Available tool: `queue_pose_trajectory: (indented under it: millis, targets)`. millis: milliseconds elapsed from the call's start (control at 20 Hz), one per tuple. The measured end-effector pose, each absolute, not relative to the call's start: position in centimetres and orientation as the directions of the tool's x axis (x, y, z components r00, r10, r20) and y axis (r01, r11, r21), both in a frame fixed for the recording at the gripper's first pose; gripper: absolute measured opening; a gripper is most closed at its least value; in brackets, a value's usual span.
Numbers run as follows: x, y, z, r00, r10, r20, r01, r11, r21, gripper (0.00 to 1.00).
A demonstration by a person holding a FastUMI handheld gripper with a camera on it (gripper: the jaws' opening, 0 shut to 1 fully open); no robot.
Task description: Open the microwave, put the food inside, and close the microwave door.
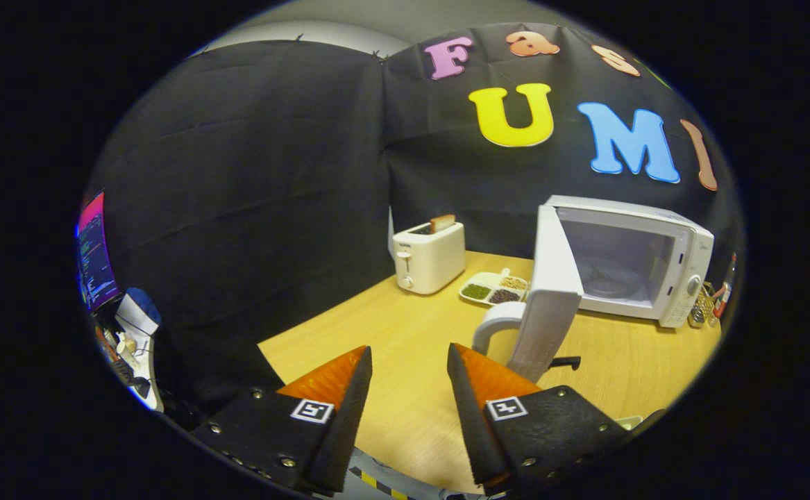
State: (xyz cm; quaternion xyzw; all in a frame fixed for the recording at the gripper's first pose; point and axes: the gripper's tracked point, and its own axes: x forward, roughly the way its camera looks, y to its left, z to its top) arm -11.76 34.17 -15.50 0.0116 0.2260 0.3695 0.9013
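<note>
Gripper [408,361]: I see my two fingers spread apart with nothing between them, only bare tabletop in the gap.
Table [391,333]: a light wooden tabletop runs from under my fingers to the far wall.
Microwave [682,264]: the white box-shaped microwave oven sits far right on the table, its cavity exposed and lit pale inside.
Microwave door [550,292]: the white door stands swung wide open toward me, its curved handle [491,326] just beyond my right finger.
Food tray [495,288]: a white divided tray of green, tan and dark food lies on the table left of the microwave, behind the open door.
Toaster [429,258]: a white two-slot toaster with a brown slice sticking up stands far centre, left of the tray.
Monitor [92,257]: a lit screen shows far left.
</note>
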Motion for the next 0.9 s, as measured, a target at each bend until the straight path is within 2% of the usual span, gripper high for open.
queue_pose_trajectory:
  millis: [50,100,200,500,900]
  targets:
    - [-12.0,33.7,-14.2,0.631,0.682,-0.370,-0.672,0.719,0.179,0.71]
    - [-11.8,33.3,-12.9,0.642,0.685,-0.344,-0.675,0.718,0.171,0.81]
    - [-10.9,31.8,-10.6,0.676,0.674,-0.297,-0.657,0.734,0.171,0.88]
    - [-6.6,24.5,-8.6,0.796,0.546,-0.260,-0.509,0.837,0.201,0.88]
    - [-3.1,14.9,-12.9,0.856,0.353,-0.377,-0.313,0.935,0.164,0.89]
